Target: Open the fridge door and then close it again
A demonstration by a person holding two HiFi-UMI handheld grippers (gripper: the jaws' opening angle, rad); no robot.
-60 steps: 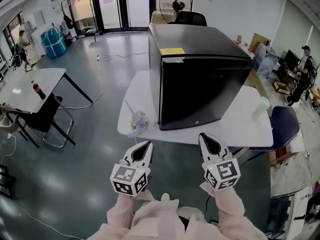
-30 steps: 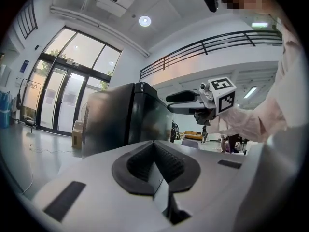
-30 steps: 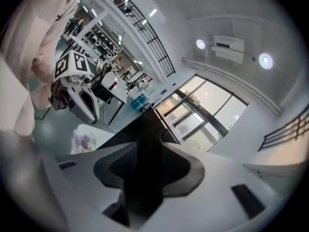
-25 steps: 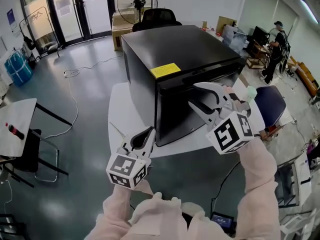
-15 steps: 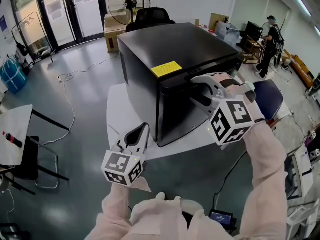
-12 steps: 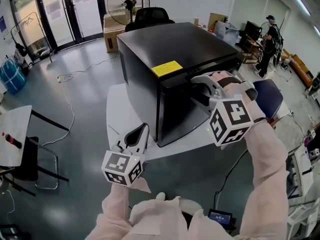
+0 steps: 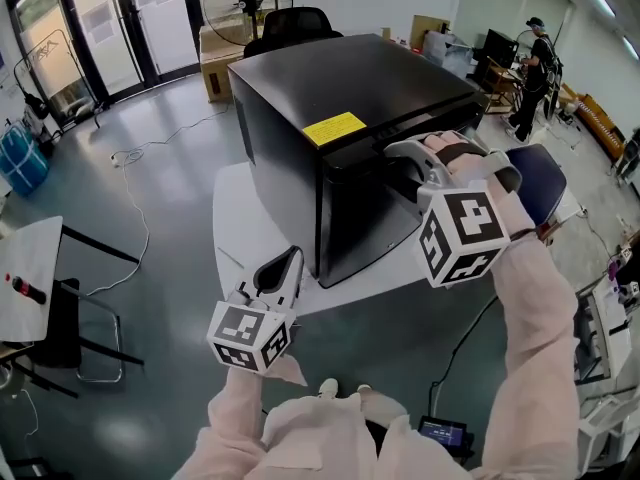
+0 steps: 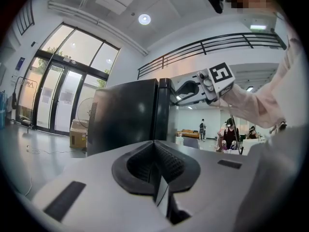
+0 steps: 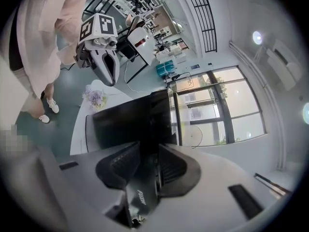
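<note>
A black mini fridge (image 7: 340, 88) with a yellow sticker stands on a white table (image 7: 245, 223), its door (image 7: 365, 218) closed. My right gripper (image 7: 397, 168) is at the door's top edge, angled downward. In the right gripper view, that gripper (image 9: 147, 163) has the door's edge (image 9: 130, 122) between its closing jaws, and the pads are not clearly pressing. My left gripper (image 7: 288, 263) hangs low, just off the table's front edge and left of the door. In the left gripper view, it (image 8: 155, 151) is shut and empty, facing the fridge (image 8: 125, 115).
A dark blue chair (image 7: 535, 183) stands right of the table. At the left is another table (image 7: 30, 268) with a cola bottle (image 7: 22, 283). A cable (image 7: 130, 208) trails over the floor. A person (image 7: 528, 58) stands at the far right. Small flowers (image 9: 94, 96) lie on the fridge table.
My right gripper rose from beside the left one to the door's top edge, rolled, and its jaws narrowed around it. The left gripper stayed low and barely shifted.
</note>
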